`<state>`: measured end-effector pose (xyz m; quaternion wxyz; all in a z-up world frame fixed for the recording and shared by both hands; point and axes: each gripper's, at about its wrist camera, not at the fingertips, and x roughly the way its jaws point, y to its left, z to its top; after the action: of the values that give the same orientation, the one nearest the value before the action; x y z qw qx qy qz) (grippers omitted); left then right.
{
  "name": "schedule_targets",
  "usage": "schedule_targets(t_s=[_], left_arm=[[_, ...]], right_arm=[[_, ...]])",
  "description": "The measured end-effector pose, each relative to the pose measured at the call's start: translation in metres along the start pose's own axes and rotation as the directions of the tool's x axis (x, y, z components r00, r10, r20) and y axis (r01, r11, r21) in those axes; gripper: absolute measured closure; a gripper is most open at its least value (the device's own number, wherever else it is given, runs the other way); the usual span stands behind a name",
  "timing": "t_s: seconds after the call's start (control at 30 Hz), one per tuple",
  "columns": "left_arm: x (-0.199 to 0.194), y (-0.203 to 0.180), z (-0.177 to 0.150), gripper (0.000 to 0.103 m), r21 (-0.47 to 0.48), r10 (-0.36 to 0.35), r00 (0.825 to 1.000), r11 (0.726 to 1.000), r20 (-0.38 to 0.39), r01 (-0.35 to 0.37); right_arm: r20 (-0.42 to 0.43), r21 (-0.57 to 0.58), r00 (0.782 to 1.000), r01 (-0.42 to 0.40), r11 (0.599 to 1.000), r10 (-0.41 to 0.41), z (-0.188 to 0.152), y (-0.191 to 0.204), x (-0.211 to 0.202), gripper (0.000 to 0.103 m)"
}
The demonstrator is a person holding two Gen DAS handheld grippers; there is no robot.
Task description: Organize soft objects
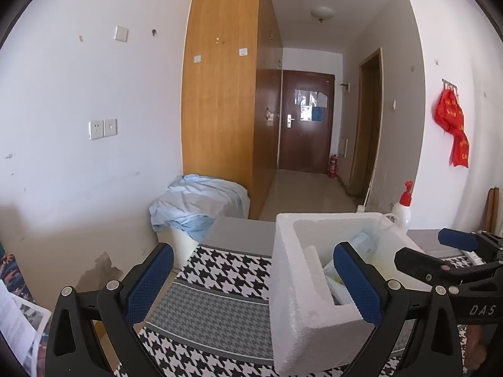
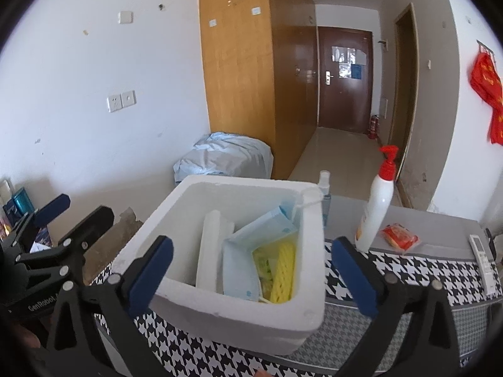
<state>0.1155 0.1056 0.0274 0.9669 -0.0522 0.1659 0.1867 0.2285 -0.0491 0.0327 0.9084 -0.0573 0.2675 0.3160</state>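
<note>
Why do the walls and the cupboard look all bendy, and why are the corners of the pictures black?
Left wrist view: the fisheye lens bows the wooden wardrobe and blackens the corners. Right wrist view: same curve and dark rim; daylight glares off the hallway floor, and the foam box looks sharp, with both open grippers, left gripper and right gripper, crisp.

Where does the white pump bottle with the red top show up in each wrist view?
Left wrist: pump bottle at right, behind the foam box.
Right wrist: pump bottle right of centre, upright on the table, beside the foam box.
Shared landmark: the brown door.
</note>
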Motion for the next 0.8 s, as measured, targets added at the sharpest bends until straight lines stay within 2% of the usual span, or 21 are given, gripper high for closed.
schedule_targets(t_s=[0.4, 0.53, 0.67, 0.8], left_arm=[[-0.009, -0.030, 0.000, 0.001, 0.027, -0.043, 0.999, 0.999, 0.004, 0.043], [-0.013, -0.041, 0.000, 0.001, 0.052, -0.067, 0.998, 0.996, 0.006, 0.067], [-0.015, -0.051, -0.001, 0.001, 0.059, -0.085, 0.996, 0.995, 0.004, 0.084], [-0.022, -0.060, -0.003, 0.001, 0.064, -0.107, 0.994, 0.992, 0.017, 0.106]], right_arm=[[0.023, 0.064, 0.994, 0.110, 0.992, -0.111, -0.011, -0.023, -0.023, 0.001], [0.031, 0.075, 0.985, 0.165, 0.983, -0.168, -0.017, -0.029, -0.031, 0.001], [0.073, 0.070, 0.970, 0.228, 0.971, -0.233, -0.023, -0.032, -0.044, 0.001], [0.094, 0.088, 0.963, 0.246, 0.965, -0.254, -0.026, -0.037, -0.057, 0.001]])
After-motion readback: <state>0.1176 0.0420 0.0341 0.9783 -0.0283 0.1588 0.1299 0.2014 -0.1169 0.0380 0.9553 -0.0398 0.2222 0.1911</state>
